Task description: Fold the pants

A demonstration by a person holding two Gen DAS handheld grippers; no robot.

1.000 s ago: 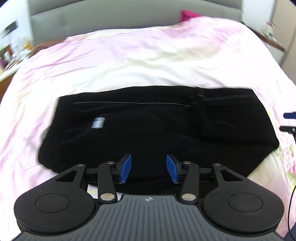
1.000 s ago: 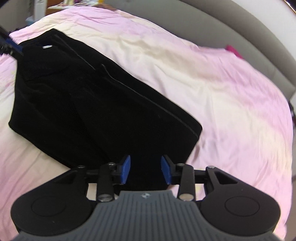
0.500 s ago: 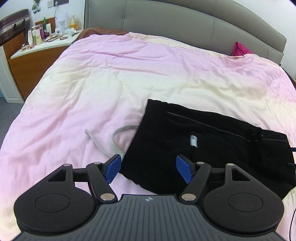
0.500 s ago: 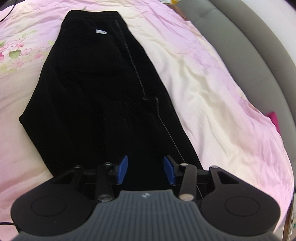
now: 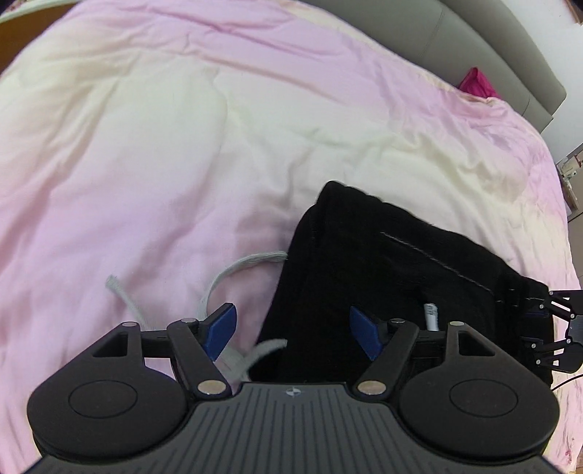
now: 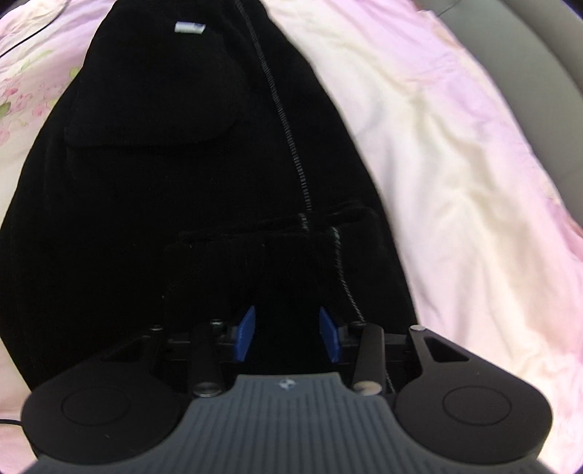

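Observation:
Black pants (image 5: 382,284) lie folded on the pink quilt, with a white label (image 5: 431,315) and a grey drawstring (image 5: 247,260) trailing out at the waist end. My left gripper (image 5: 291,317) hovers over that waist corner with its jaws opening wide. The pants' edge lies below the gap and the pads touch nothing. In the right wrist view the pants (image 6: 182,164) fill the frame, with the label (image 6: 188,27) at the far end. My right gripper (image 6: 286,321) sits low over the near end, its jaws closing a little, apart, with no fabric pinched. The right gripper (image 5: 557,328) also shows at the left view's right edge.
The pink and cream quilt (image 5: 145,164) covers the whole bed. A grey padded headboard (image 5: 492,47) runs along the far side, with a magenta cushion (image 5: 477,84) against it. A thin dark cable (image 6: 7,423) crosses the quilt at the right view's lower left edge.
Both grippers swung to opposite ends of the pants and dropped closer. The left jaws spread much wider. The right jaws stand slightly narrower than half a second ago.

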